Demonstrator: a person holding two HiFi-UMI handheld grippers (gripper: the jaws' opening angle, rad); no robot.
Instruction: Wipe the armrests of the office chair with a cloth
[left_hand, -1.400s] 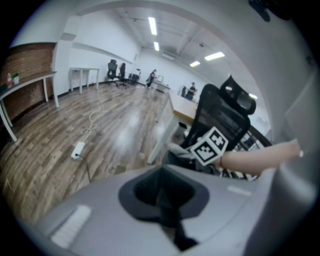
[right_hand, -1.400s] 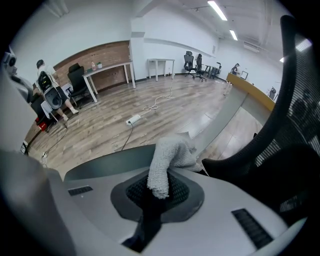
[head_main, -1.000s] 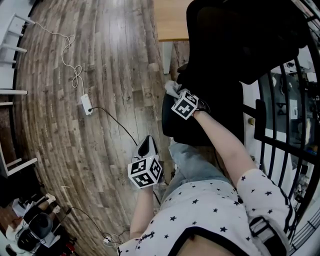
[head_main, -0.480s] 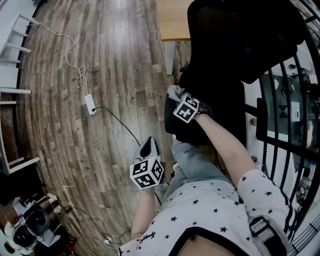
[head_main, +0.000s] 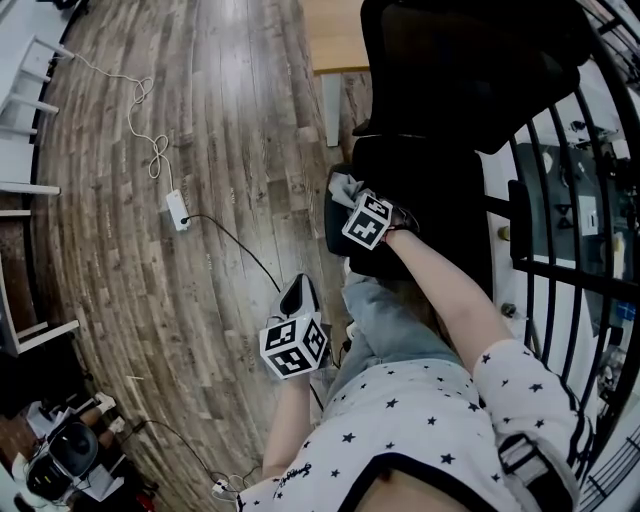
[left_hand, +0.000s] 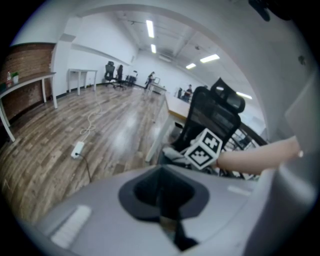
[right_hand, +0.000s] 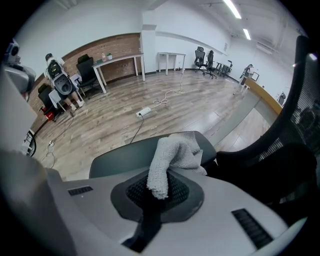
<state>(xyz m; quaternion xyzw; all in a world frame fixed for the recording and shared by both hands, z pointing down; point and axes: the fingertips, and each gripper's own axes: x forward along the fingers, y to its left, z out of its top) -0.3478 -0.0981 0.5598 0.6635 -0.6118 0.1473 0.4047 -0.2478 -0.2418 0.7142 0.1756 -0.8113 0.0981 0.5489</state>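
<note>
A black office chair (head_main: 450, 90) fills the upper right of the head view, and its left armrest pad (head_main: 334, 225) juts toward the wooden floor. My right gripper (head_main: 354, 203) is shut on a grey cloth (head_main: 344, 186), which rests on that pad. In the right gripper view the cloth (right_hand: 172, 157) hangs out of the right gripper (right_hand: 159, 189) and lies on the armrest pad (right_hand: 117, 156). My left gripper (head_main: 297, 288) hangs shut and empty over the floor, left of the chair. The left gripper (left_hand: 162, 195) looks toward the chair (left_hand: 212, 117).
A white power strip (head_main: 176, 209) with a white cord and a black cable lies on the wooden floor. A desk edge (head_main: 335, 35) stands behind the chair. Black railing bars (head_main: 545, 270) run along the right. White table legs (head_main: 20, 185) stand at the far left.
My right gripper and the cloth have shifted slightly along the armrest toward me. The left gripper has stayed put.
</note>
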